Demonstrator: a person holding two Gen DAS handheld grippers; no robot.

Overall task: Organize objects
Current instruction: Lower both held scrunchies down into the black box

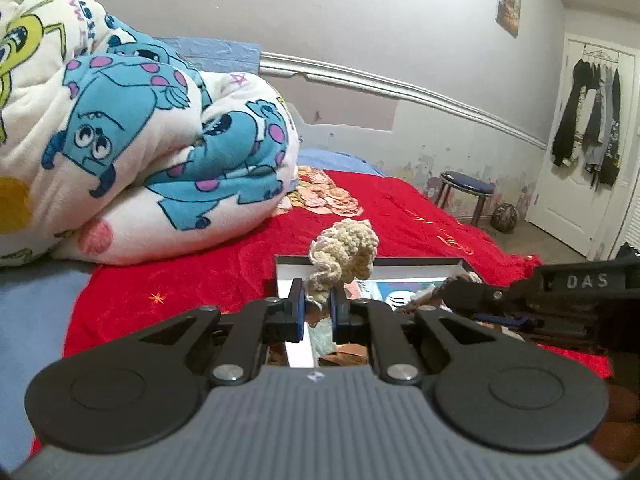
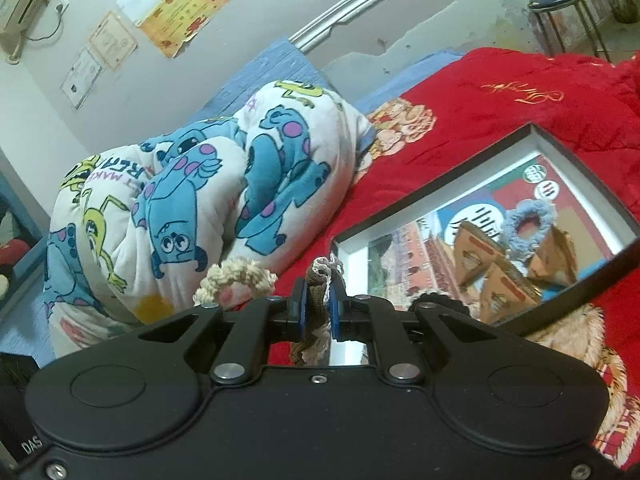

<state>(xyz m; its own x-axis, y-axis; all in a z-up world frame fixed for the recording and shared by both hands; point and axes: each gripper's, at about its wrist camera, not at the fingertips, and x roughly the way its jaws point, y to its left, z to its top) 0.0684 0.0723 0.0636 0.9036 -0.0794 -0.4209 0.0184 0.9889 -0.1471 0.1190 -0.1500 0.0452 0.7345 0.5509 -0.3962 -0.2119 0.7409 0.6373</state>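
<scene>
My left gripper [image 1: 318, 292] is shut on a cream crocheted scrunchie [image 1: 346, 254], which bulges above the fingertips. It hangs over the near edge of a black-rimmed box [image 1: 400, 260] with a colourful picture lining, lying on the red bedspread. My right gripper [image 2: 318, 296] is shut on a brown-and-white crocheted scrunchie [image 2: 316, 280] and reaches in from the right in the left wrist view. The right wrist view shows the box [image 2: 432, 182] holding a light blue scrunchie [image 2: 510, 224] and several cardboard pieces [image 2: 480, 256]. The cream scrunchie [image 2: 236, 280] shows just left of the right gripper.
A rolled cartoon-print blanket [image 1: 120, 140] fills the left of the bed, close to the box. The red bedspread [image 1: 180, 280] stretches around it. Beyond the bed stand a blue-topped stool [image 1: 466, 186], a ball [image 1: 505, 218] and a white door hung with dark clothes [image 1: 588, 112].
</scene>
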